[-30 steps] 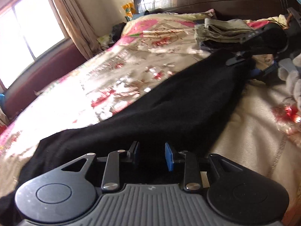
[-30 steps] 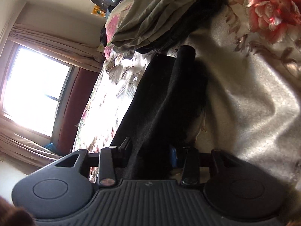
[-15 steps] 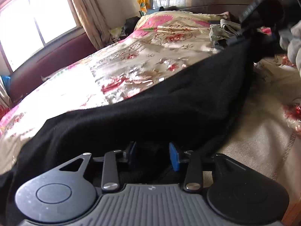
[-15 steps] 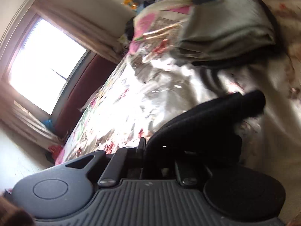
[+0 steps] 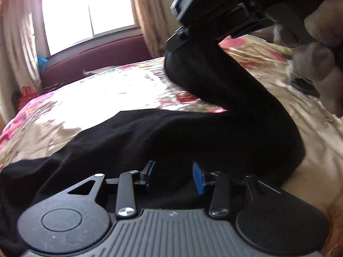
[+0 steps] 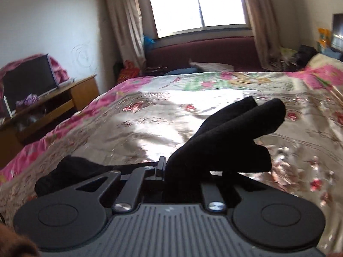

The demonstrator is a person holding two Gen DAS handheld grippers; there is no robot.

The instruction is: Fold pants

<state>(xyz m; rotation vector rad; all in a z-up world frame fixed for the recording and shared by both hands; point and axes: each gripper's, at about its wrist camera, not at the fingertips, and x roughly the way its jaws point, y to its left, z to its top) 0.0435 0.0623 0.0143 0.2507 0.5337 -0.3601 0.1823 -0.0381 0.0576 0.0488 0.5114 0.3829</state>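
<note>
Nearest me, low in the left wrist view, my left gripper (image 5: pixel 173 176) sits over the near part of the black pants (image 5: pixel 150 141). Its fingers (image 5: pixel 198 178) are parted with a clear gap between the blue pads, and I cannot see any cloth pinched there. I judge this hand is placed here to hold the lower layer down or take a fresh grip while the other end is carried across.

In the right wrist view my right gripper (image 6: pixel 182 171) is closed tight on a bunch of the pants (image 6: pixel 225 141), at bottom centre of the frame. The cloth wedges up out of the fingers (image 6: pixel 160 168) and two rolled ends poke toward the upper right. I hold it high, I think, so the leg can fold over the rest without dragging.

Farther off, the left wrist view shows that raised end at upper right, the fabric sloping down from the right gripper (image 5: pixel 216 12) to the flowered bed (image 5: pixel 103 98), where the rest lies flat. Beyond, the window (image 6: pixel 199 6) sits top centre, between curtains (image 6: pixel 124 25).
</note>
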